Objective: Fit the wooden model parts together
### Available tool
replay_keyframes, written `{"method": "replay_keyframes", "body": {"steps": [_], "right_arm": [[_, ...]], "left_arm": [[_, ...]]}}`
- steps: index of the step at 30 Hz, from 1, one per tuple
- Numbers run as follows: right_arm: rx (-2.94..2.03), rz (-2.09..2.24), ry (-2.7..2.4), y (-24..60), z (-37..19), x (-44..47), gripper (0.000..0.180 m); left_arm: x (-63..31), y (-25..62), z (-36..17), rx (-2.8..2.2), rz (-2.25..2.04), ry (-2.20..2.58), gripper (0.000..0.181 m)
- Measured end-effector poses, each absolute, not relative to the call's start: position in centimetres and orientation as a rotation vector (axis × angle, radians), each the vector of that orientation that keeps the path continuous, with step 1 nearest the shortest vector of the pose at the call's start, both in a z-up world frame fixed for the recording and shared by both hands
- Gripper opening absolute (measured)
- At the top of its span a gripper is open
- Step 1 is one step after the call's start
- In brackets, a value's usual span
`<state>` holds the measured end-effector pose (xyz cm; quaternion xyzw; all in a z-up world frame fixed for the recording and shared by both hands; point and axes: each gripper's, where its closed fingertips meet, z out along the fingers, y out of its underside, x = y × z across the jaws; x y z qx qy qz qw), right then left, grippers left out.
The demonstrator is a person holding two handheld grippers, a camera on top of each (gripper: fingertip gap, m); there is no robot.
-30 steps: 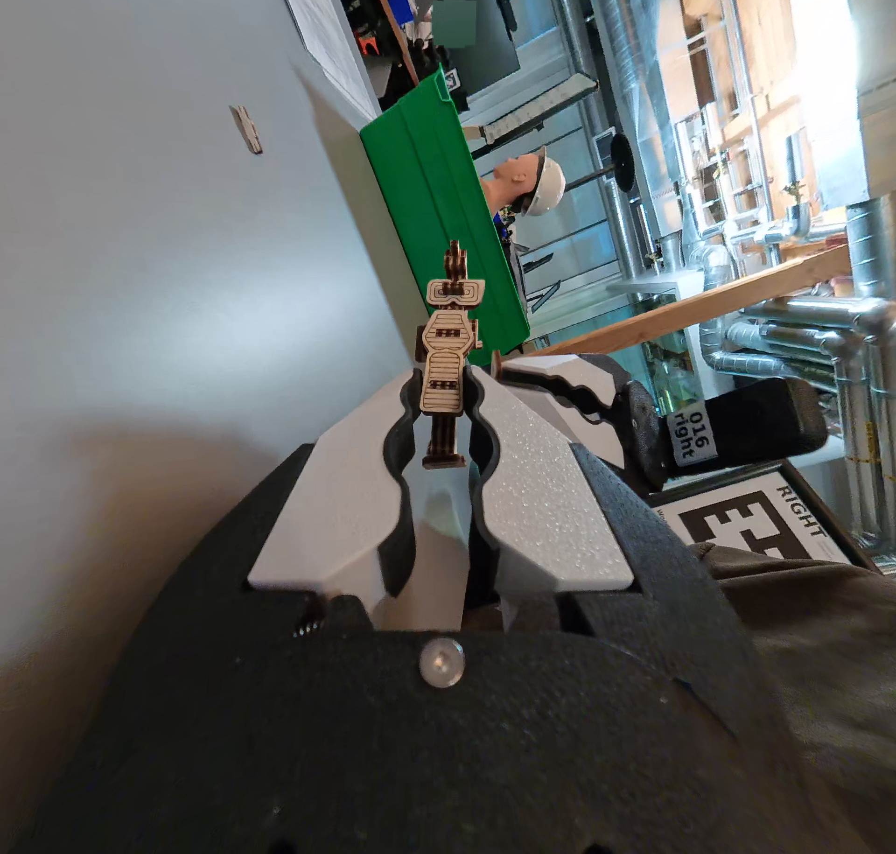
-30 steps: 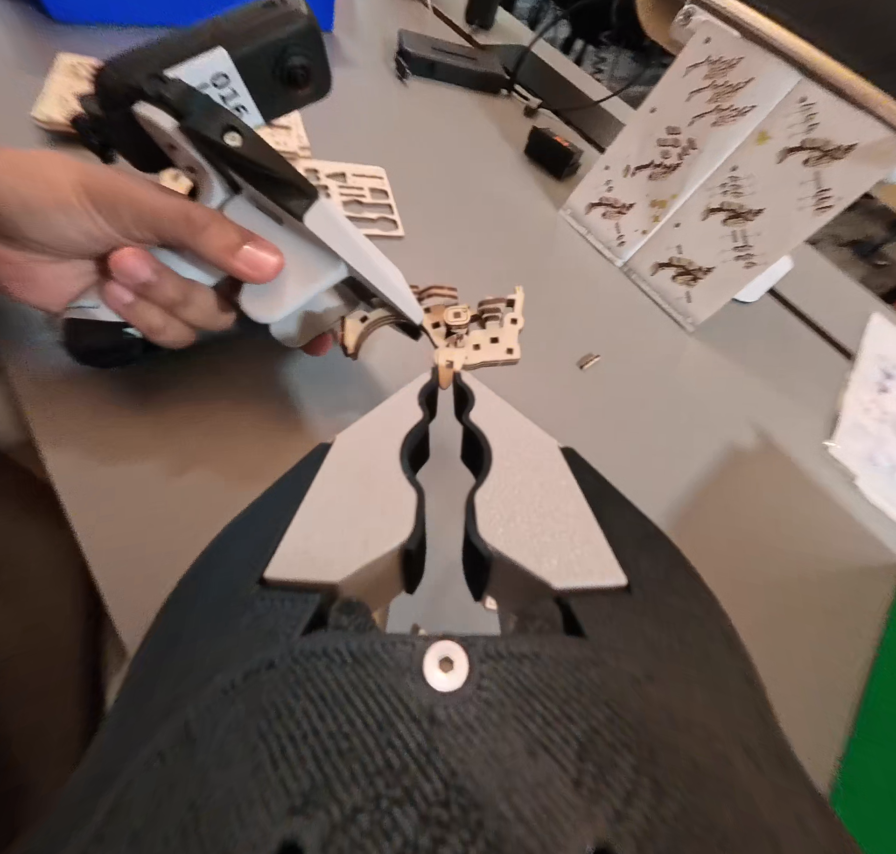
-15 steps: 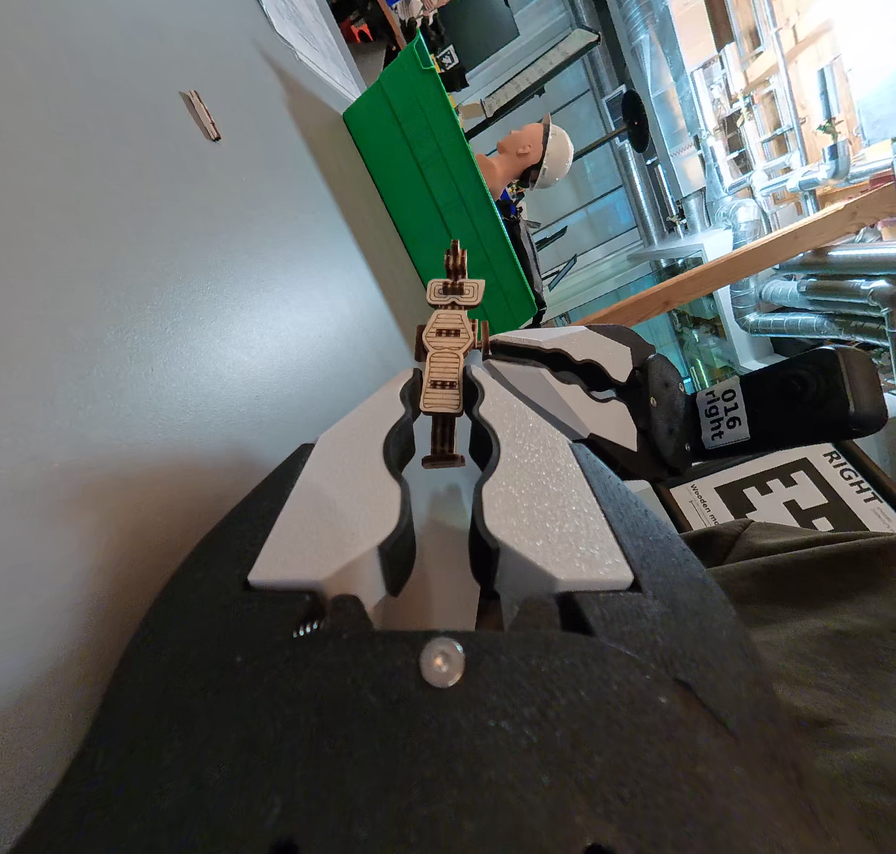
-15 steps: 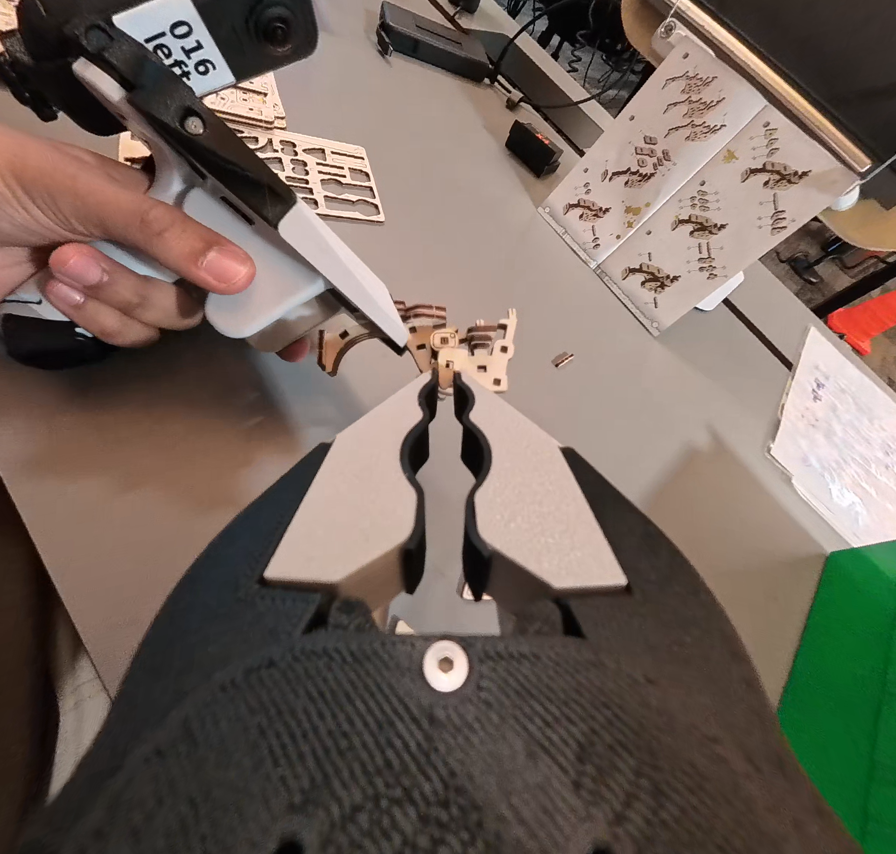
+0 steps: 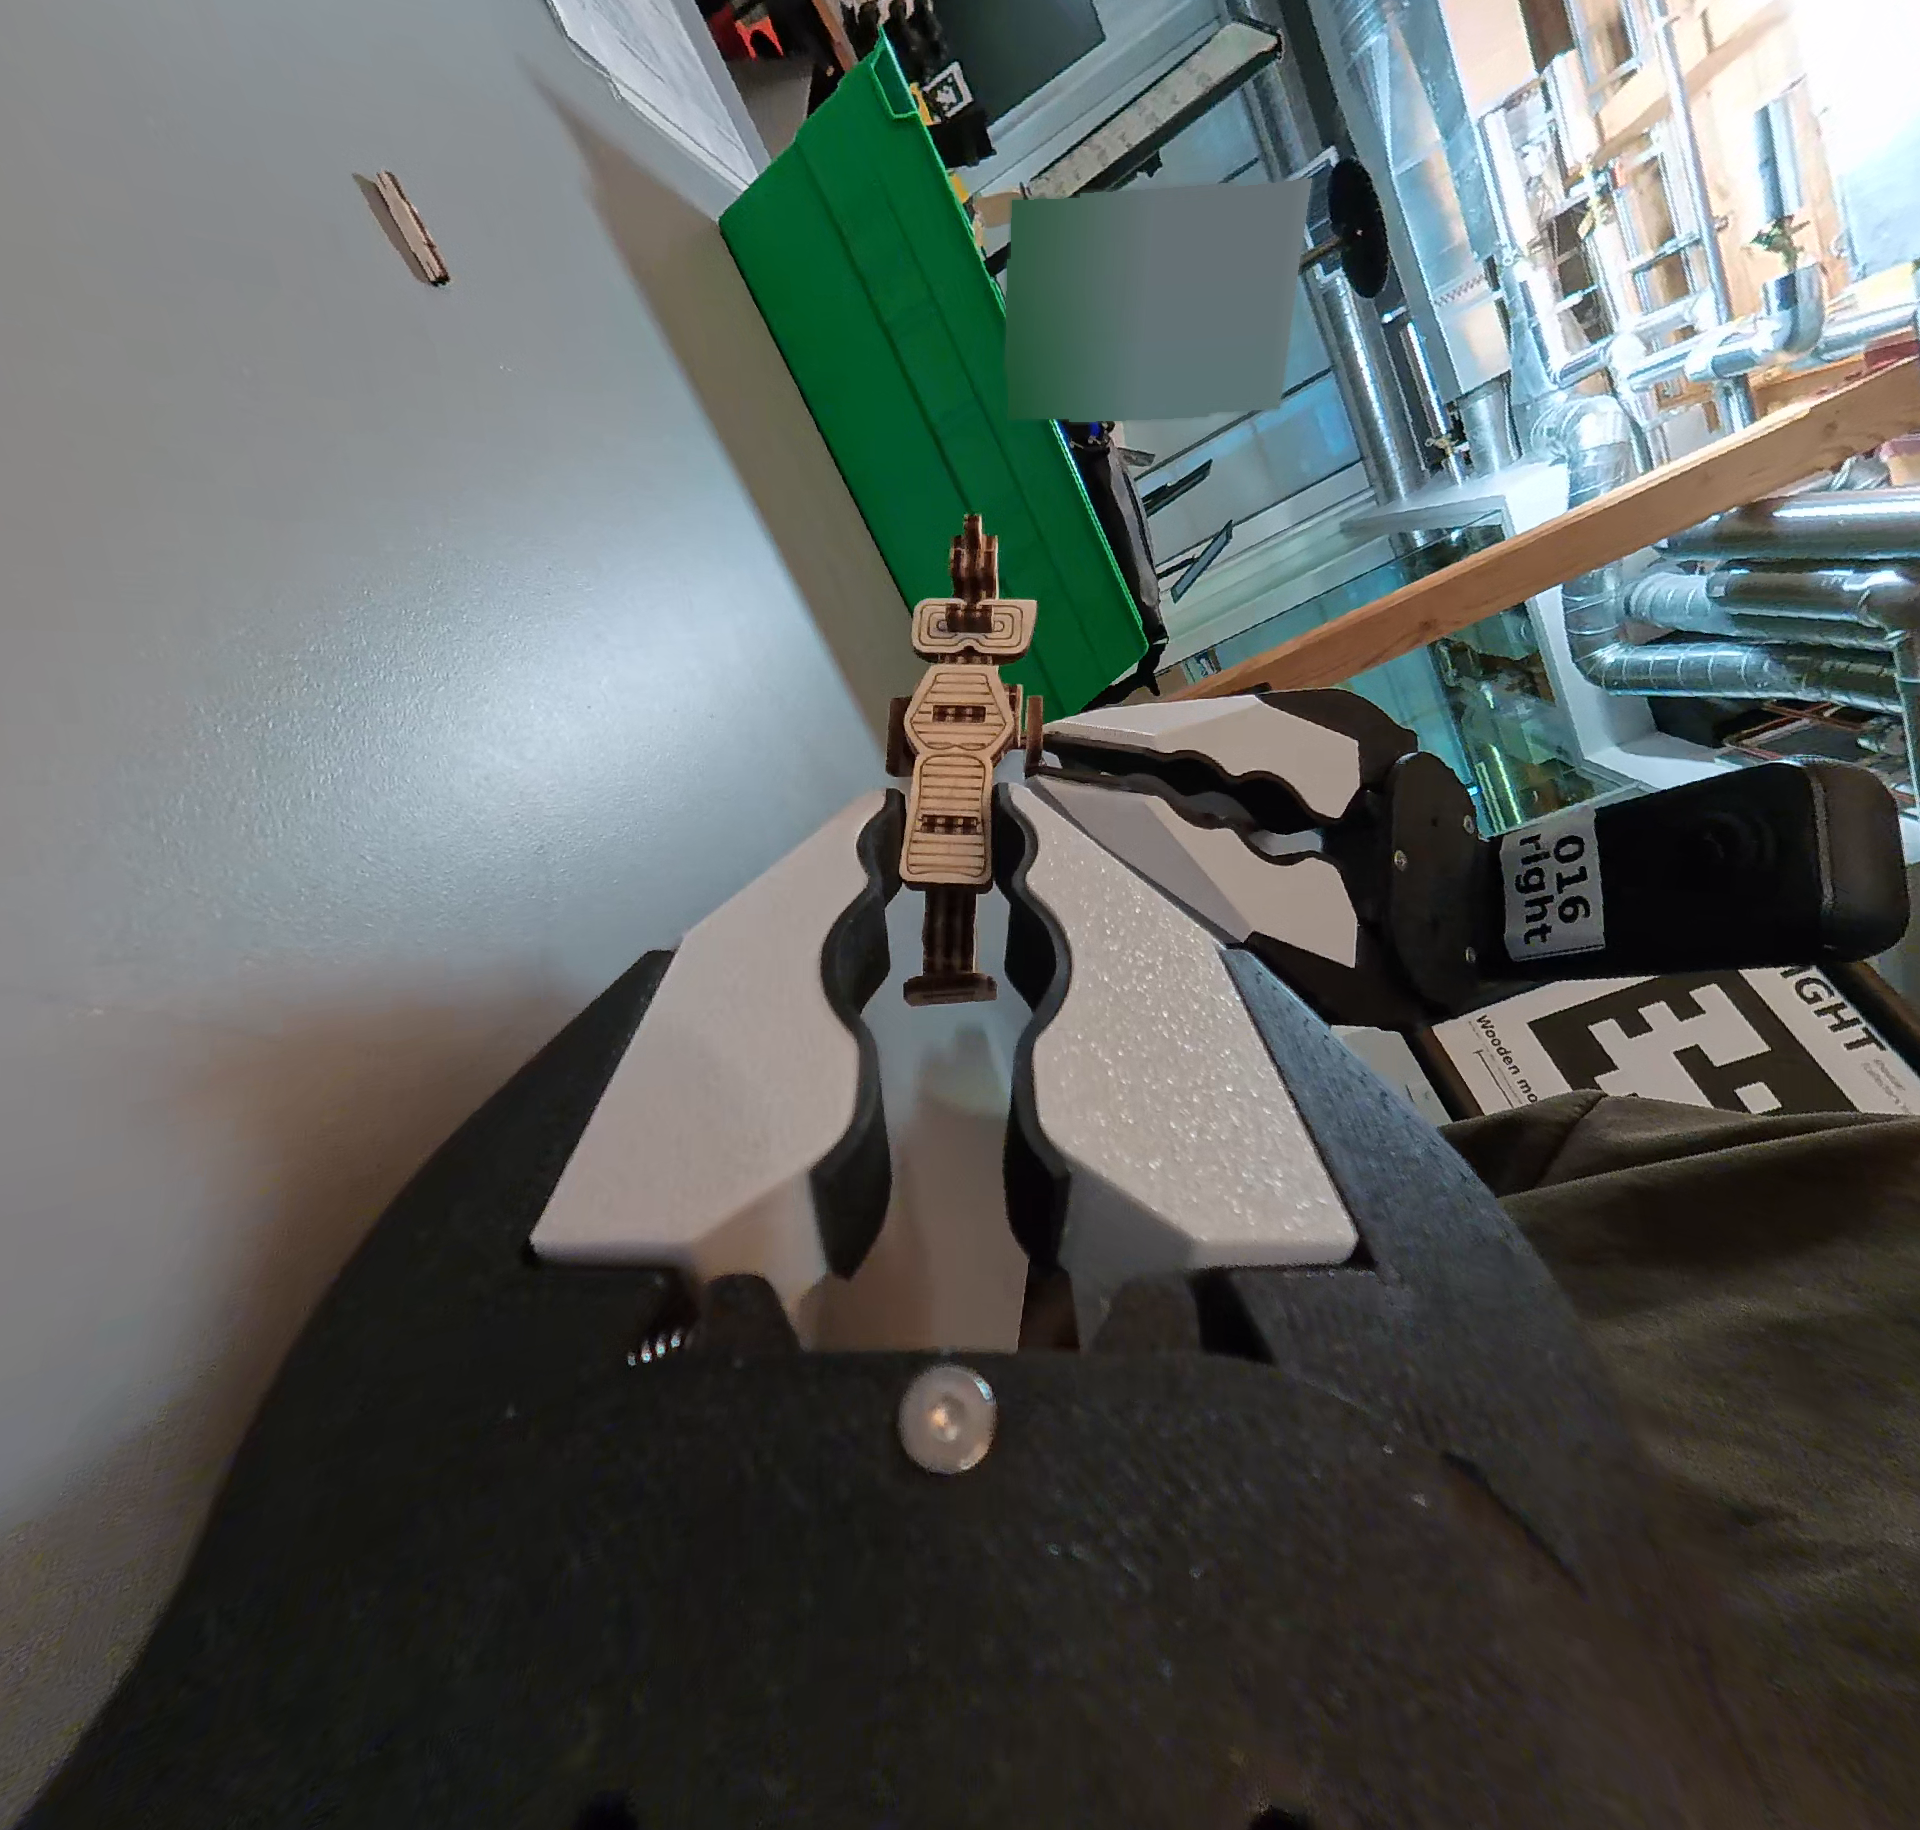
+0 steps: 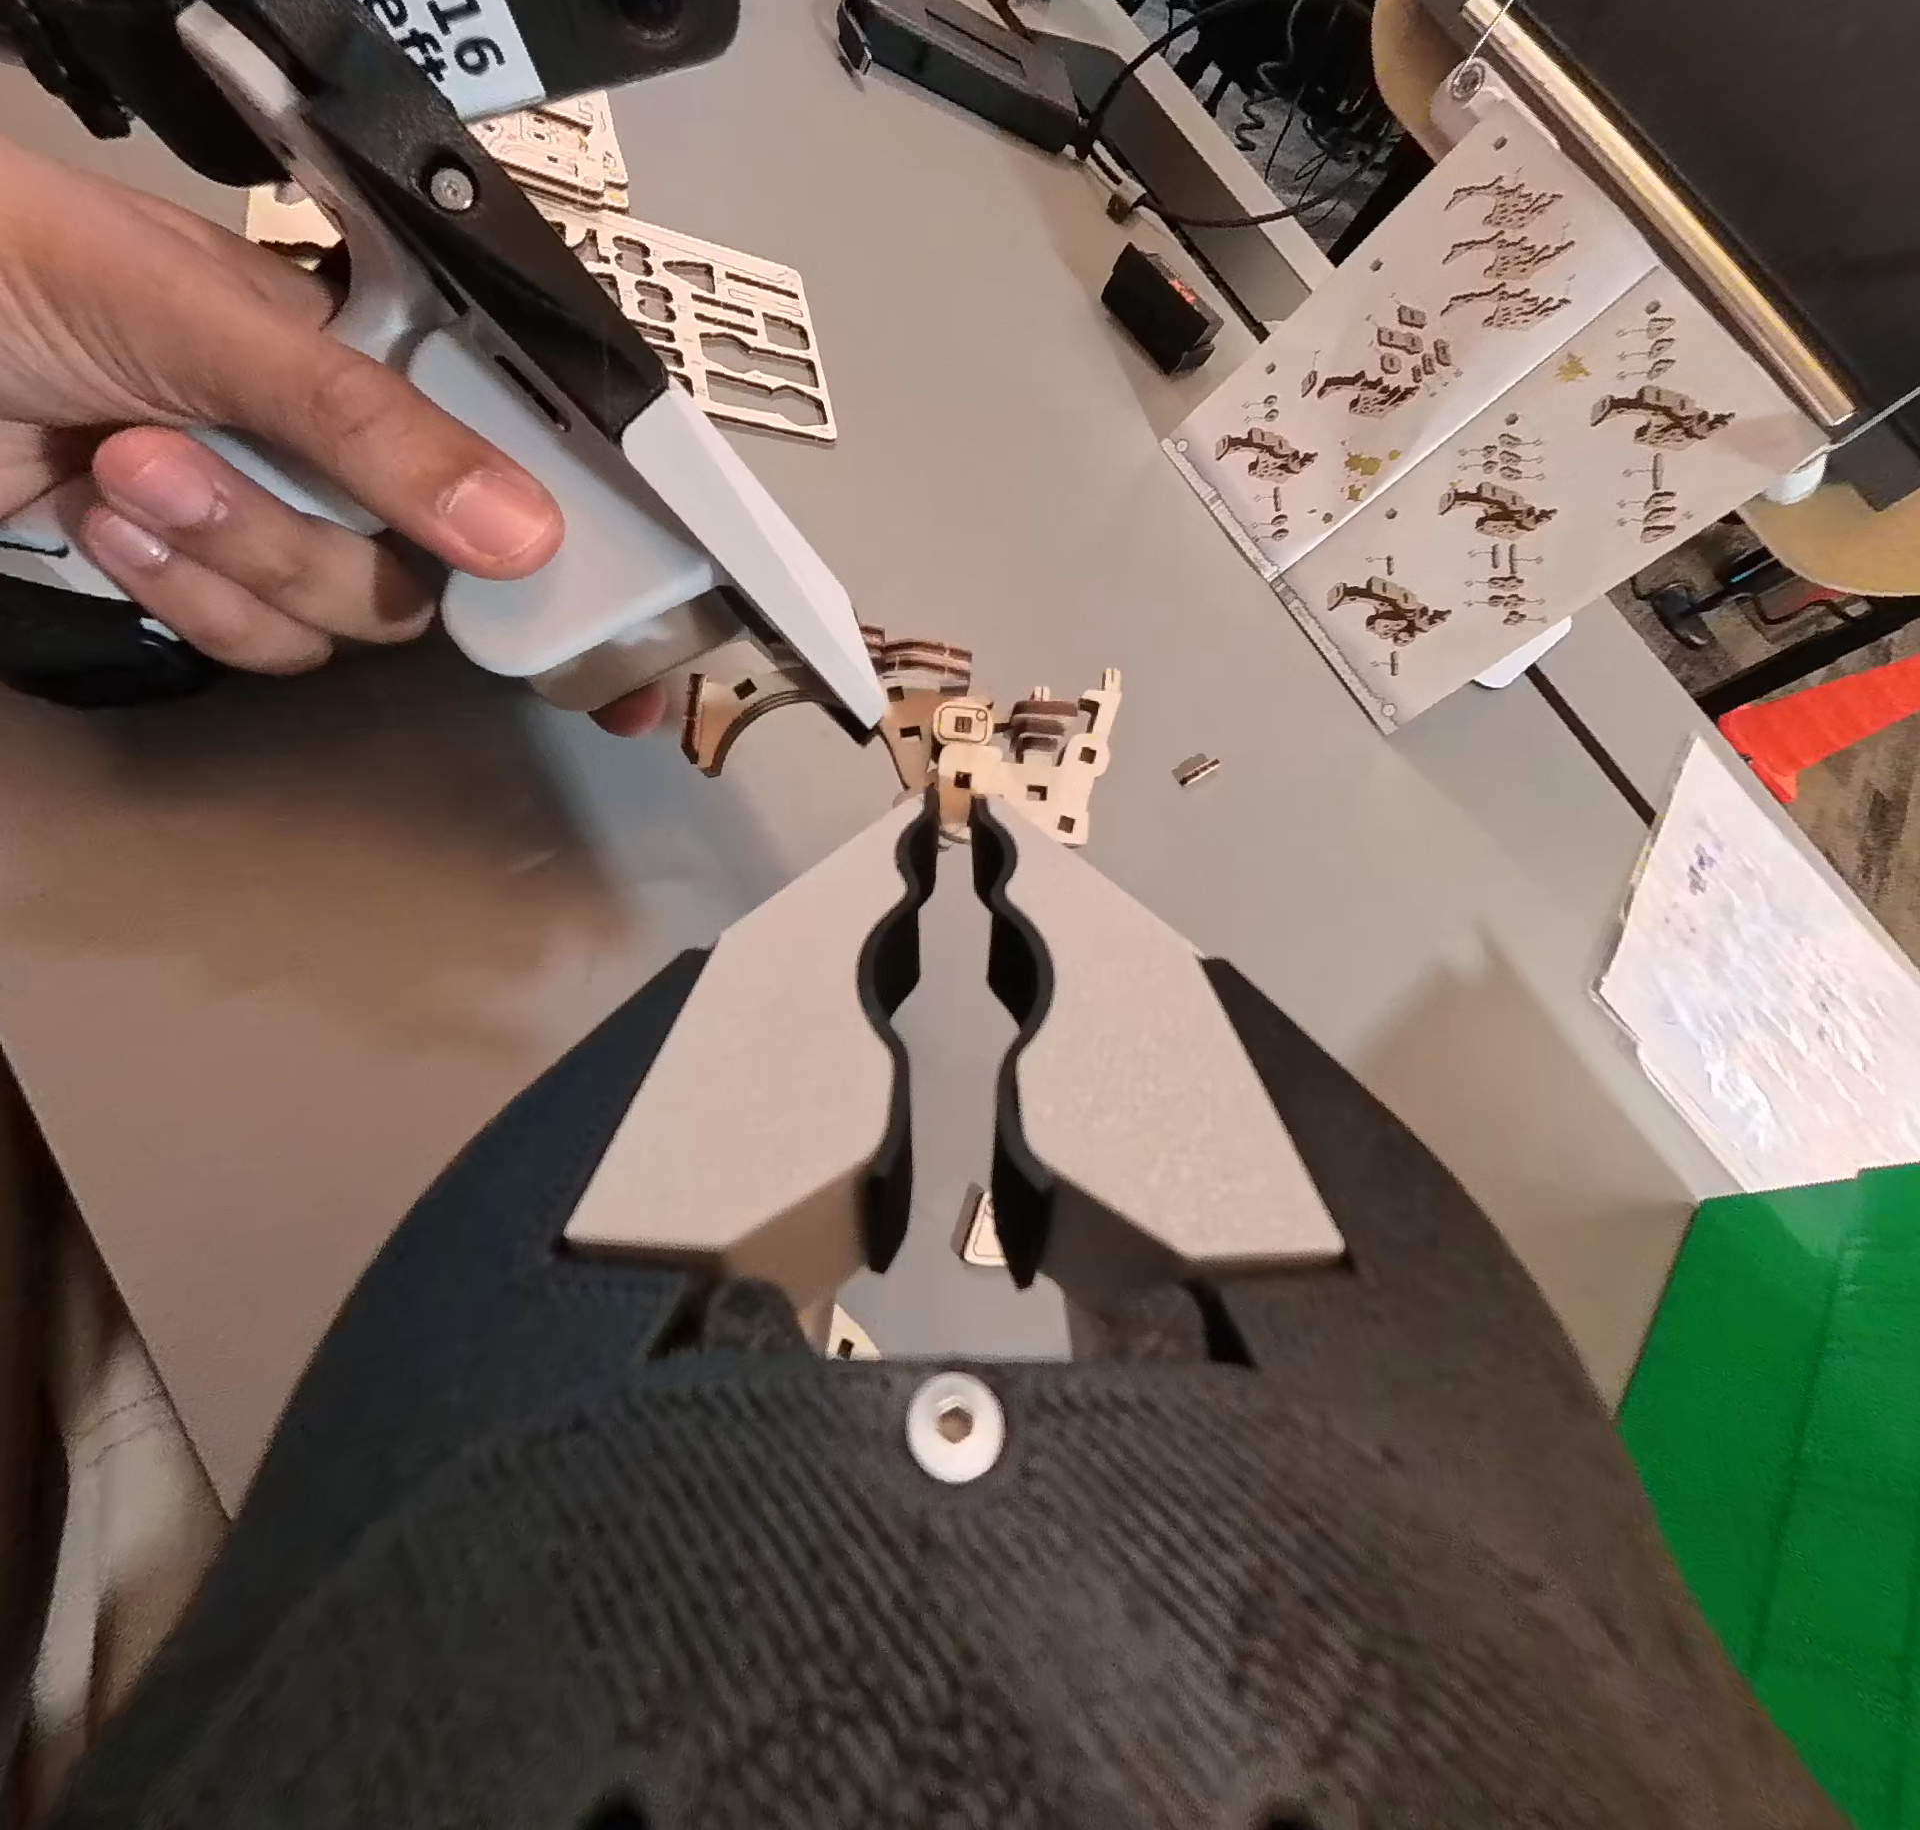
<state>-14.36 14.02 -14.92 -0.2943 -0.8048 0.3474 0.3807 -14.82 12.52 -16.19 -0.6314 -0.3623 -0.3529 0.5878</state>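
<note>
The model hangs in the air above the table, clamped between both tongs. The left tongs are closed on its spine, gripping the flat plates from both sides. The right tongs are pinched together on a small tab at the model's underside, just below the slotted body plate. In the right wrist view the left tongs come in from the upper left, with a hand on the trigger, and their tip rests on the model near the curved piece.

The likeliest trouble is a snapped tab. The wood looks thin and laser-cut, and two grips so close together leave little room for twist; if either hand rotates off axis, the slot could split or the joint could jam crooked. Too hard a push may also pop the stacked pieces on the spine loose. A slack grip on the right could let the small part drop to the table, near the loose bit lying there. Whether the tab is fully seated cannot be told from here.
</note>
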Motion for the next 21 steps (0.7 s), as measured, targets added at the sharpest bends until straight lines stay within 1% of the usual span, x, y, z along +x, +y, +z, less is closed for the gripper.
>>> {"method": "replay_keyframes", "body": {"steps": [9,16,21], "right_arm": [[-0.679,0.812,-2.049,13.9,-14.6,-14.0,0.004],[-0.488,0.591,-1.962,13.5,-12.9,-13.6,0.003],[-0.434,0.543,-1.921,13.4,-12.1,-13.3,0.002]], "left_arm": [[-14.6,12.4,-15.5,-1.446,-0.833,-0.790,0.013],[-14.5,12.2,-13.7,-1.356,-0.849,-0.690,0.013],[-14.2,12.1,-12.9,-1.326,-0.832,-0.639,0.013]]}}
